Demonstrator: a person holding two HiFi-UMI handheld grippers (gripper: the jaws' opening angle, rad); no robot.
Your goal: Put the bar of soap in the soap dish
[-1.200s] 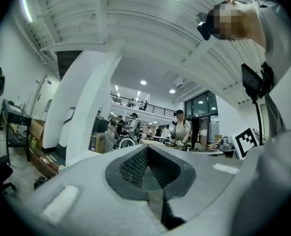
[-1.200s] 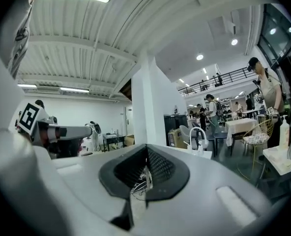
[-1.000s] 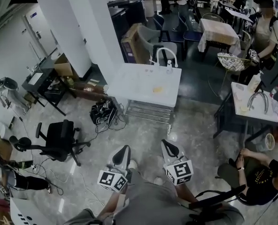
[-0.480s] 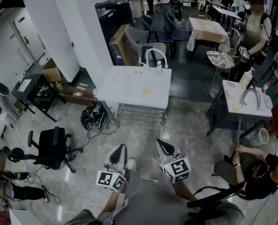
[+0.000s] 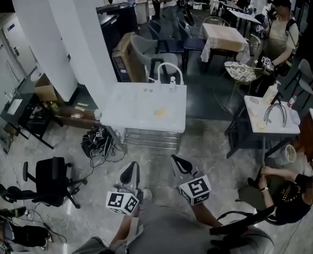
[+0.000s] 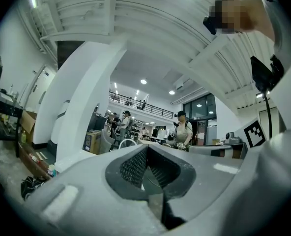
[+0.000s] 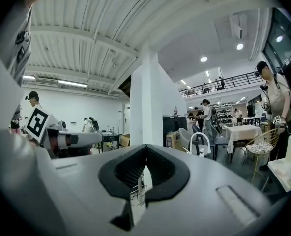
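Whole scene in the head view has slid down and to the left since a second ago. The white table (image 5: 130, 115) now sits lower in the frame and nearer the two grippers, and the black office chair (image 5: 51, 176) has drifted toward the bottom left corner.

Both tools are held out side by side over the pale floor, well short of the table. The left gripper (image 5: 130, 168) has its jaws pressed together with nothing between them, and the right gripper (image 5: 178, 163) is the same, jaws closed and empty.

The small yellowish thing lying on the tabletop looks like the bar of soap (image 5: 159, 111). It's out in the open, toward the right half, nothing touching it. A white arched faucet (image 5: 169, 67) stands at the far edge with a few tiny items beside it, but they're too small to make out, so I can't say which one is the soap dish.

Off to the right a standing person (image 5: 277, 30) is next to a wire basket (image 5: 240, 72), and another person (image 5: 291, 200) sits low at the bottom right.
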